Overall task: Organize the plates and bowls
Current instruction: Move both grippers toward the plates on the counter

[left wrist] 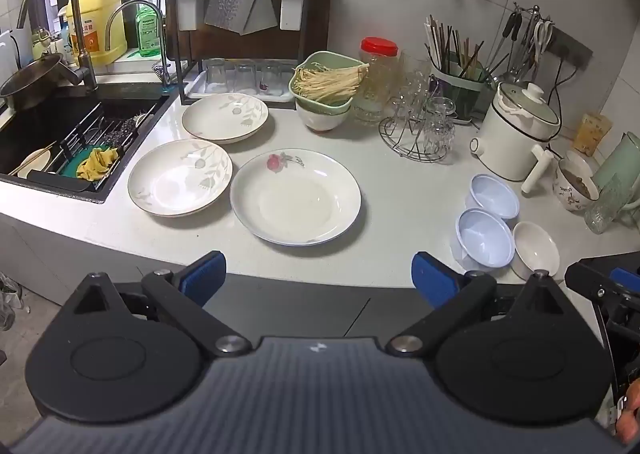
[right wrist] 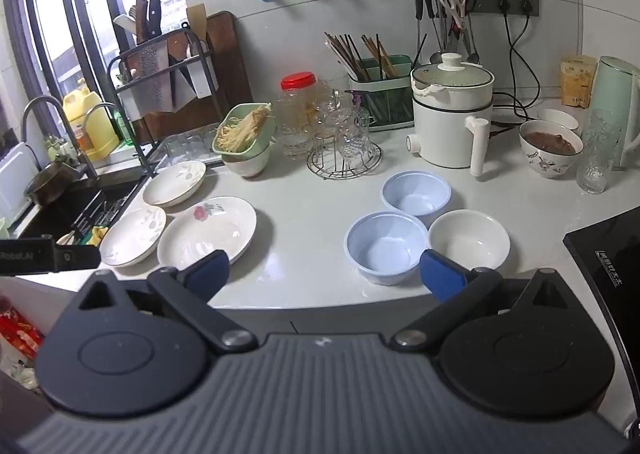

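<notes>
Three white plates lie on the white counter: a rose-print plate (left wrist: 295, 197) (right wrist: 207, 232) in front, a leaf-print plate (left wrist: 180, 177) (right wrist: 133, 236) to its left, another leaf-print plate (left wrist: 225, 117) (right wrist: 174, 182) behind. To the right stand two pale blue bowls, near (left wrist: 485, 238) (right wrist: 386, 246) and far (left wrist: 494, 195) (right wrist: 416, 193), and a white bowl (left wrist: 535, 249) (right wrist: 469, 238). My left gripper (left wrist: 319, 280) hangs open before the counter's front edge, below the rose plate. My right gripper (right wrist: 325, 274) is open too, level with the near blue bowl. Both hold nothing.
A black sink (left wrist: 60, 133) with a drain rack lies left. Along the back stand a knife rack (left wrist: 240, 13), a green basket of noodles (left wrist: 326, 83), a glass jar (left wrist: 378, 73), glasses on a wire stand (left wrist: 420, 133), a white electric pot (left wrist: 516, 129) and a filled patterned bowl (right wrist: 550, 151). A black cooktop (right wrist: 608, 266) is at right.
</notes>
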Motion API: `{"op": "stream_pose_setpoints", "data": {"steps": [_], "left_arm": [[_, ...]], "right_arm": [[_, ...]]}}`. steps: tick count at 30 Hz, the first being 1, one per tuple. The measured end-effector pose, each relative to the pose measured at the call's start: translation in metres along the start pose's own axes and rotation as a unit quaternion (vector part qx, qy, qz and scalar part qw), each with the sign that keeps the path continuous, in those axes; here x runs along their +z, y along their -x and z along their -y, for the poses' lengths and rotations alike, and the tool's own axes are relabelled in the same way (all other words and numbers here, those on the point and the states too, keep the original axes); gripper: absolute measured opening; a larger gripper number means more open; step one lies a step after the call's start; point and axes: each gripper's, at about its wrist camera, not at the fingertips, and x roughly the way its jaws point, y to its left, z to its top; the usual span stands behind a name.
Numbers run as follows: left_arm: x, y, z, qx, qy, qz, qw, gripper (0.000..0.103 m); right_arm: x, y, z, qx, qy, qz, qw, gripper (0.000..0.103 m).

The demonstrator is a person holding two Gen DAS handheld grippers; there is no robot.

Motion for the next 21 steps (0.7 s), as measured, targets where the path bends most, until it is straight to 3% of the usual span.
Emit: {"op": "stream_pose_setpoints", "data": {"steps": [13, 21], "left_arm": [[-0.012, 0.005, -0.004, -0.007, -0.006, 0.008, 0.9999, 0.101], [-0.016, 0.008, 0.000, -0.003, -0.017, -0.012, 0.9998, 0.101]], "right_arm": [[-0.005, 0.009, -0.009, 0.013, 0.011, 0.001, 1.000, 0.103], [-0.012, 0.014, -0.010, 0.007, 0.009, -0.008, 1.000, 0.103]]}}
